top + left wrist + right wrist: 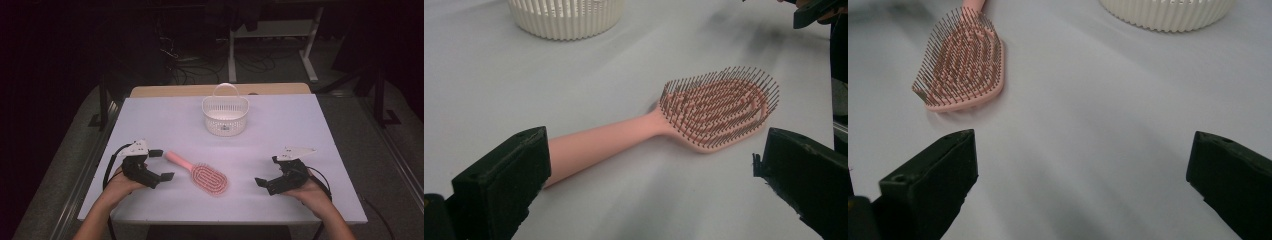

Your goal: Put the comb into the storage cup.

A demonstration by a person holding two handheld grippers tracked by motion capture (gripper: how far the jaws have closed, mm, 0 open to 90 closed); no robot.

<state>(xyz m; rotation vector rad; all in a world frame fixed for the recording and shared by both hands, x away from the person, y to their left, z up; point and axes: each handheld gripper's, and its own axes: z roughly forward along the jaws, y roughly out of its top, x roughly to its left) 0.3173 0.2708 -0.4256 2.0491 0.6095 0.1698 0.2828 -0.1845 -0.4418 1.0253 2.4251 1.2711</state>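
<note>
A pink hairbrush (201, 173) with dark-tipped pink bristles lies on the white table (280, 125). Beyond the hairbrush stands a cream, slatted basket (225, 116).

Hairbrush (624, 135) matt pink plastic; basket (225, 116) ribbed plastic.

The worktop (150, 115) is bare at the left and right of the frame. The brush (200, 173) lies low in the middle, the basket (225, 116) higher up.

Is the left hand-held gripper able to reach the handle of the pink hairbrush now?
Probably yes: the left hand-held gripper is open, the pink hairbrush handle lies just beside it, and nothing stands between them.
</note>
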